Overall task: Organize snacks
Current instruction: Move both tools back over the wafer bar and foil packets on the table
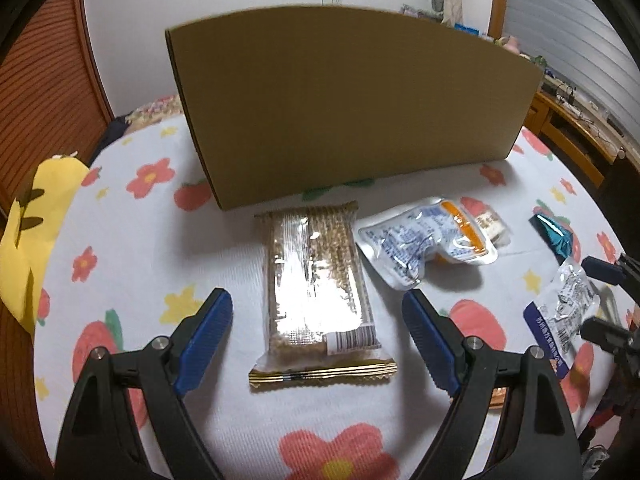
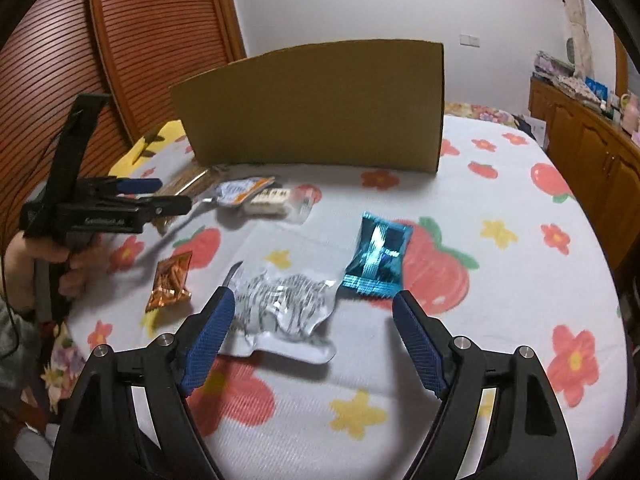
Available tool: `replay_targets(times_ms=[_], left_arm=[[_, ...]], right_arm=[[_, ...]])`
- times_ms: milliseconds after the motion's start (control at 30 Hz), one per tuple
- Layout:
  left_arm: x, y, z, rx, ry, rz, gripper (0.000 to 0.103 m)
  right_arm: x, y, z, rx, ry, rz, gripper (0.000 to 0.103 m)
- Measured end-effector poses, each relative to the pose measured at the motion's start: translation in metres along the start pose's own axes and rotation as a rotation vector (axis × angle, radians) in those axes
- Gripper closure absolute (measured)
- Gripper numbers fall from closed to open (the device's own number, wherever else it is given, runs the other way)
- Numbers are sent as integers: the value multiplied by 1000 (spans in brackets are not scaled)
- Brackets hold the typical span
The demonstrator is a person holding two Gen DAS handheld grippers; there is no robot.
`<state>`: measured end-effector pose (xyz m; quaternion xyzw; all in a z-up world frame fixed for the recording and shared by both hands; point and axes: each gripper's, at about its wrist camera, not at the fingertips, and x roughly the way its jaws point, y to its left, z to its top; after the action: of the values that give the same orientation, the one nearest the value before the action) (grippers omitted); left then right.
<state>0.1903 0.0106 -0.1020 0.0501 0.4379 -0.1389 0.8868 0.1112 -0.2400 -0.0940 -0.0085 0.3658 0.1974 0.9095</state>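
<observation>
My left gripper [image 1: 318,312] is open just above a long brown cracker pack [image 1: 316,288], which lies between its fingers. A white-blue-orange pouch [image 1: 424,246] and a small clear-wrapped snack [image 1: 490,224] lie to its right. My right gripper [image 2: 314,312] is open over a silver-clear packet [image 2: 280,312]. A blue foil packet [image 2: 378,260] lies just ahead of it, and a small orange packet [image 2: 170,282] to the left. A brown cardboard box [image 1: 352,100] stands behind the snacks; it also shows in the right wrist view [image 2: 316,108].
The snacks lie on a white flowered cloth [image 2: 500,200]. A yellow cushion [image 1: 28,248] is at the left edge. A wooden slatted door [image 2: 140,40] is behind on the left, and a wooden cabinet [image 2: 588,140] on the right. The left gripper also shows in the right wrist view [image 2: 160,194].
</observation>
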Motion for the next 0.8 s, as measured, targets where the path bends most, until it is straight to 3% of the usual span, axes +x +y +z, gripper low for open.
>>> replay_targets(times_ms=[100,333,800], left_arm=[[2,-1,0,4,10,6,14],[5,0,-1,-4,30,18,0],[6,-1,-1,-19,34,28,0]], right_arm=[[2,4,-3,0,3,18,20],[8,14,-3,-15,6,15,20],[23,33,0,-100,42,-100,19]])
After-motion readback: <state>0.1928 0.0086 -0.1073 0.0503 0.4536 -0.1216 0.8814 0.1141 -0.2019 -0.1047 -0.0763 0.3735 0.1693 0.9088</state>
